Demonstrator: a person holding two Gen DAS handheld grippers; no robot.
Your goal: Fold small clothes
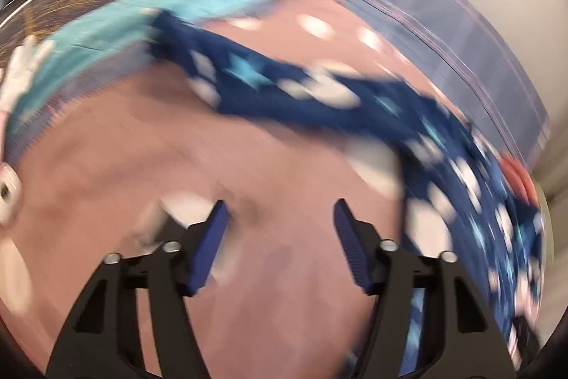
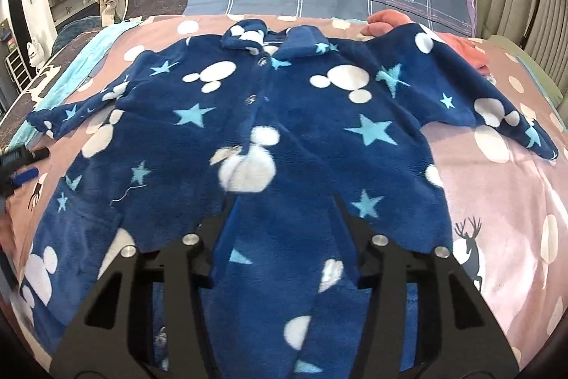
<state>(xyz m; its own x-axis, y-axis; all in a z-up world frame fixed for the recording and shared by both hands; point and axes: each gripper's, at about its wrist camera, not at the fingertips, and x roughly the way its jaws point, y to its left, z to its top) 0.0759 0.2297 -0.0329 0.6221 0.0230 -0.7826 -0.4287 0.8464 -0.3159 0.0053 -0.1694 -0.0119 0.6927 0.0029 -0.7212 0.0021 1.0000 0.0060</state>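
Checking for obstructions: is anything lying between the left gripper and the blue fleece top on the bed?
Nothing visible. In the blurred left wrist view, the left gripper hangs open over bare pink bedspread, with the blue fleece top beyond its fingers and no object between.

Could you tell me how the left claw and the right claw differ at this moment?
The left claw stands open with nothing between its blue pads, while the right claw has the navy fleece top bunched between its fingers. The left claw is over bare pink bedspread, the right over the top's hem. Both point downward at the bed.
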